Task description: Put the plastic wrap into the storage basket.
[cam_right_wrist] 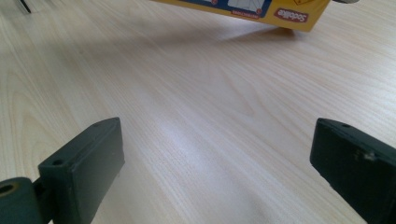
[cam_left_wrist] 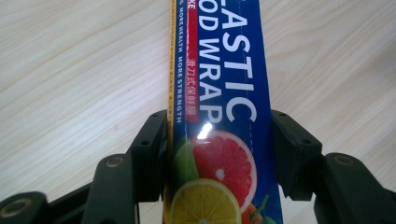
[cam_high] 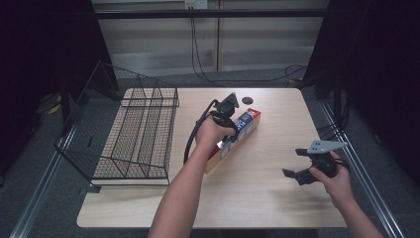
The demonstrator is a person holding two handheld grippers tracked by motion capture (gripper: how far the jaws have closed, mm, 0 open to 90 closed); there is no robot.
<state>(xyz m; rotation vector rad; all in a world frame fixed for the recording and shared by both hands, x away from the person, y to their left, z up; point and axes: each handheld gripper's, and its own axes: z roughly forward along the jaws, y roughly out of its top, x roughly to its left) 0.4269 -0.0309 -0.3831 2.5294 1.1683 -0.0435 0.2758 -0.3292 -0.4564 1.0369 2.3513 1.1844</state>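
Pale wood-grain bench (cam_high: 257, 198) with rounded corners, standing on grey carpet between dark curtains at both sides; black cables trailing across the floor beyond the far edge, before a light panelled wall. At the bench's left end, a black wire basket (cam_high: 133, 139), partly overhanging the edge. Near the far edge, a small dark round disc (cam_high: 247, 100), too small to identify.

Toward the middle, a long, narrow plastic wrap box (cam_high: 233, 141) lying on a diagonal, near end toward the person, far end toward the disc. Blue top face with white capitals, a red strip of small print, a yellow side edge, and printed fruit: a cut grapefruit, a lemon, a lime. Glossy, with a glare spot near the grapefruit. In the right gripper view, the yellow end seemingly raised a little above the bench, shadow beneath, though hard to be sure.

Left claw (cam_left_wrist: 219, 154) clenched on the plastic wrap box across its width, black pads pressed to both long sides. Right claw (cam_right_wrist: 215, 163) released, jaws wide apart over bare wood, held low near the bench's right edge, well apart from the box.
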